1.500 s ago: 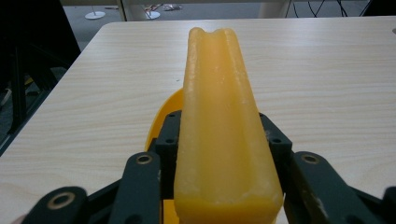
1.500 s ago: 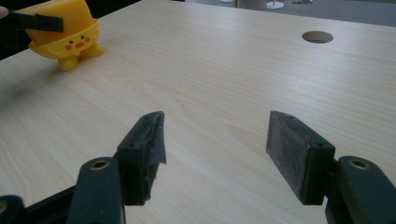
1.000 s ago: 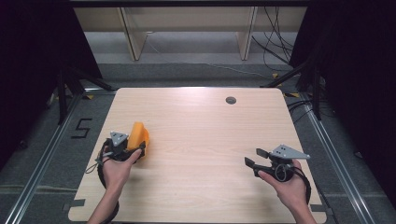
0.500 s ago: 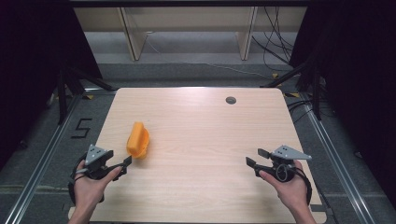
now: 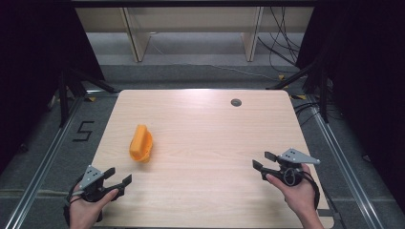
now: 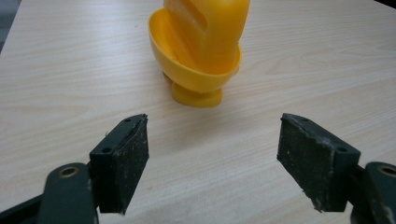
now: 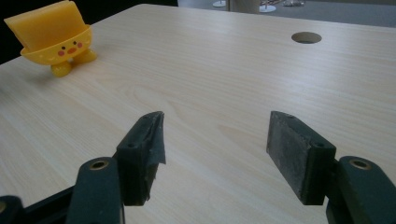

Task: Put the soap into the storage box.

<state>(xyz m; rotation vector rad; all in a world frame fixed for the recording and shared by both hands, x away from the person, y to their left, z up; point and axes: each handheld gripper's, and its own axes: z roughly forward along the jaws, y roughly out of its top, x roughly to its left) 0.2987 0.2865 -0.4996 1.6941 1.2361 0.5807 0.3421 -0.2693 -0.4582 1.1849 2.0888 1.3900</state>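
While both hands rest low at the near corners of the wooden table [image 5: 200, 191], the yellow duck-shaped holder [image 5: 141, 143] stands alone on the left half of the top, upright on its small feet and touching neither gripper. The left gripper [image 5: 117, 177] sits just behind it with jaws spread wide and nothing between them, aimed straight at the toy's back, which suits a release or a fresh approach, though I cannot tell which. The right gripper [image 5: 261, 160], well apart at the right edge, is likewise wide open and empty, seemingly parked out of the way.
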